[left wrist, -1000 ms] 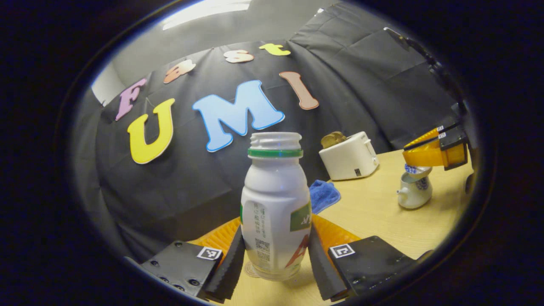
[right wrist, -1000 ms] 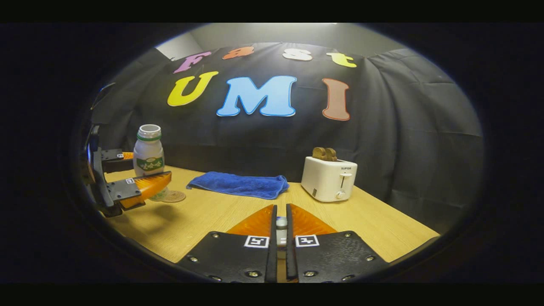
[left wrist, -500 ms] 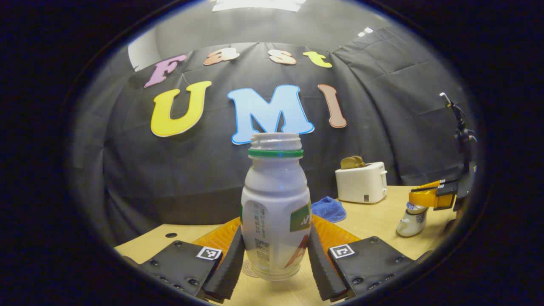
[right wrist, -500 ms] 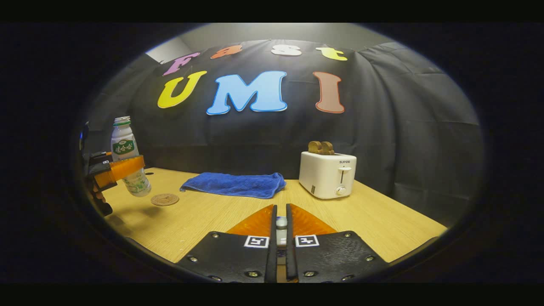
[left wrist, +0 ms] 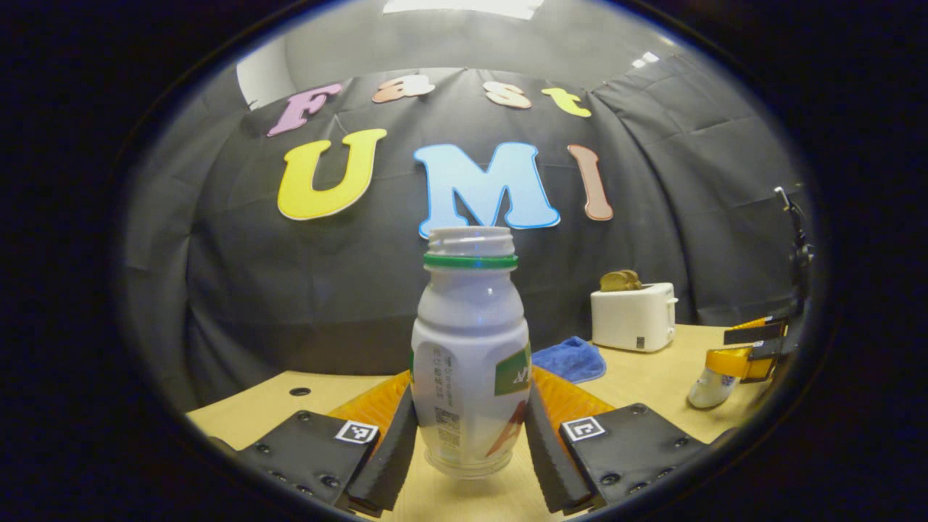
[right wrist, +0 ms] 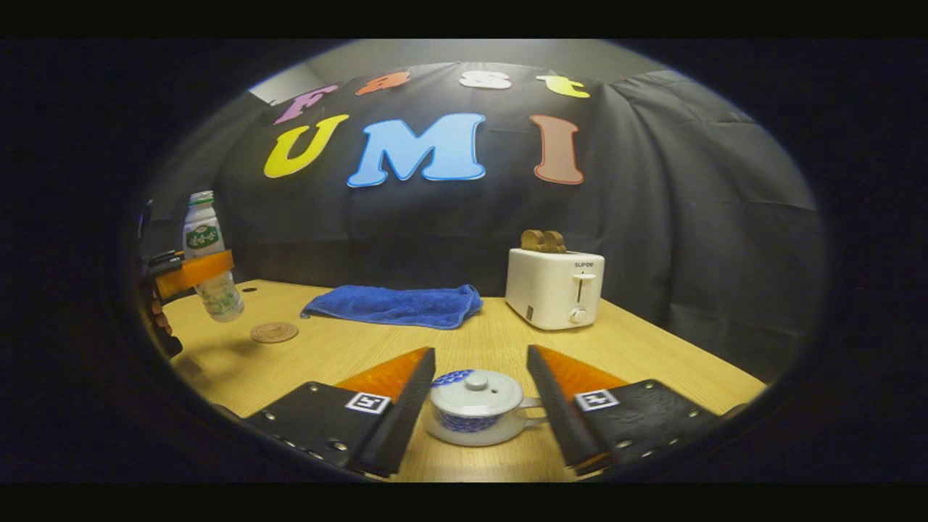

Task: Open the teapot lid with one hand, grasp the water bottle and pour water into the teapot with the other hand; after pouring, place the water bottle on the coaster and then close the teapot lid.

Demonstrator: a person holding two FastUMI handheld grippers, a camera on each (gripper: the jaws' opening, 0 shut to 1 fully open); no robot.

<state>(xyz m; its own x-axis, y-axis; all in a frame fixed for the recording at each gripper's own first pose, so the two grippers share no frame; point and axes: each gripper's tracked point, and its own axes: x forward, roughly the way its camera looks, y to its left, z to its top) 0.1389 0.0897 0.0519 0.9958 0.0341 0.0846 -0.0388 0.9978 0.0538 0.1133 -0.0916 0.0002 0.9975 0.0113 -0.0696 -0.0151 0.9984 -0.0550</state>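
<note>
A white water bottle (left wrist: 470, 341) with a green neck ring and no cap hangs above the table, my left gripper (left wrist: 470, 424) shut on its lower half. In the right gripper view that bottle (right wrist: 206, 261) leans a little at the far left, held by the left gripper (right wrist: 190, 270), up and left of the round coaster (right wrist: 274, 332). My right gripper (right wrist: 480, 362) stands open, its fingers wide on both sides of the white-and-blue teapot (right wrist: 473, 424), whose lid (right wrist: 475, 391) rests on it. The left gripper view has the teapot (left wrist: 709, 388) at the far right under the right gripper (left wrist: 741, 354).
A blue cloth (right wrist: 391, 304) lies at the back of the wooden table (right wrist: 348, 351). A white toaster (right wrist: 554, 286) with toast in its slots stands at the back right. A small hole (left wrist: 299, 391) is in the tabletop's left part.
My right gripper, shut on the teapot lid's knob before, has opened wide, with the lid on the pot. My left gripper has raised the bottle off the coaster.
</note>
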